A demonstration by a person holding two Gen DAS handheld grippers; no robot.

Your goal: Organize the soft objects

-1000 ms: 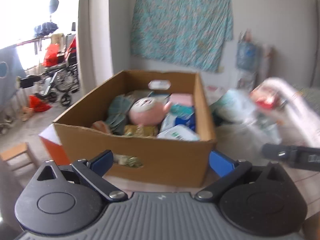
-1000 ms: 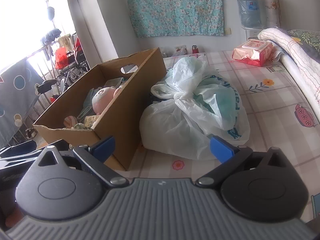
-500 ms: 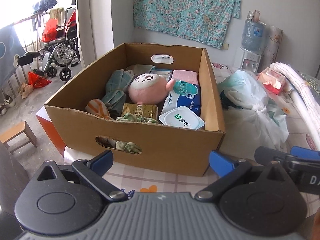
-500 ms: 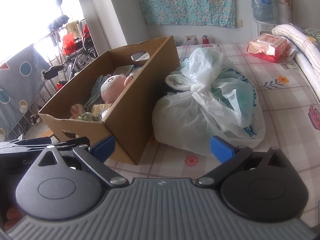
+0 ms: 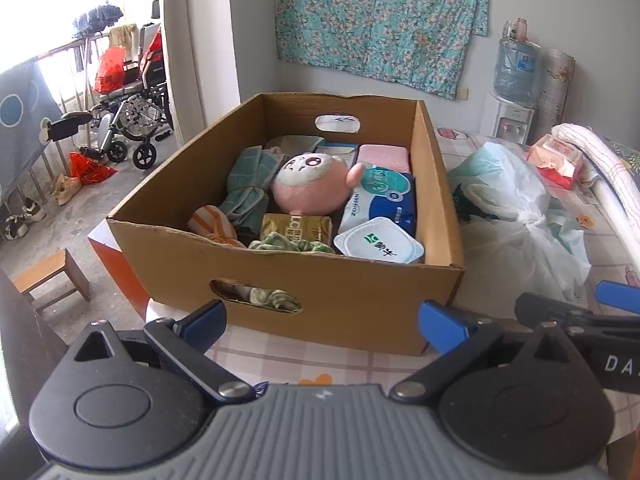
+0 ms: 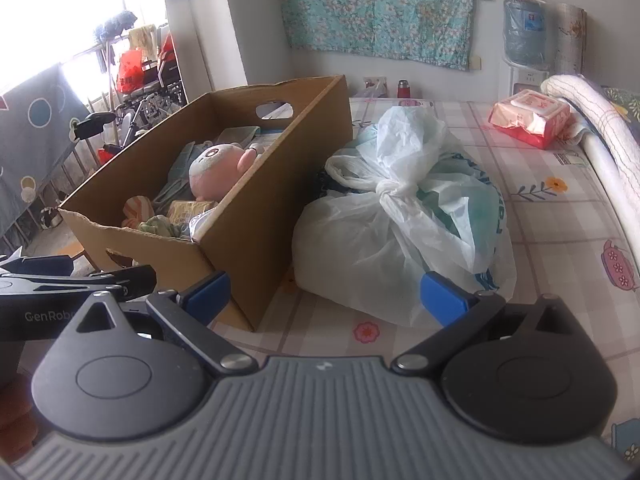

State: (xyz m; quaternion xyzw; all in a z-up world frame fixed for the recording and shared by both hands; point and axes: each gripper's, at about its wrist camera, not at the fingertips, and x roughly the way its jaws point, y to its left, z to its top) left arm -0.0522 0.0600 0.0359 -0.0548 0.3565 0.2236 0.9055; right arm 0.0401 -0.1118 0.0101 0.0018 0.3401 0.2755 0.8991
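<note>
Both claws, left claw (image 5: 322,316) and right claw (image 6: 326,290), spread and empty; cardboard box (image 5: 344,292) already holds plush toy (image 5: 308,188) plus packs, tied plastic bag (image 6: 404,224) beside it on the bed remains unsorted.

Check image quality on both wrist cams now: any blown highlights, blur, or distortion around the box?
Left wrist: window area at upper left blown out white, cardboard box and pink plush sharp, fisheye bends the wall edges. Right wrist: same overexposed window at upper left, tied plastic bag crisp with soft, even light, no motion blur, straight lines bow near the frame edges.
</note>
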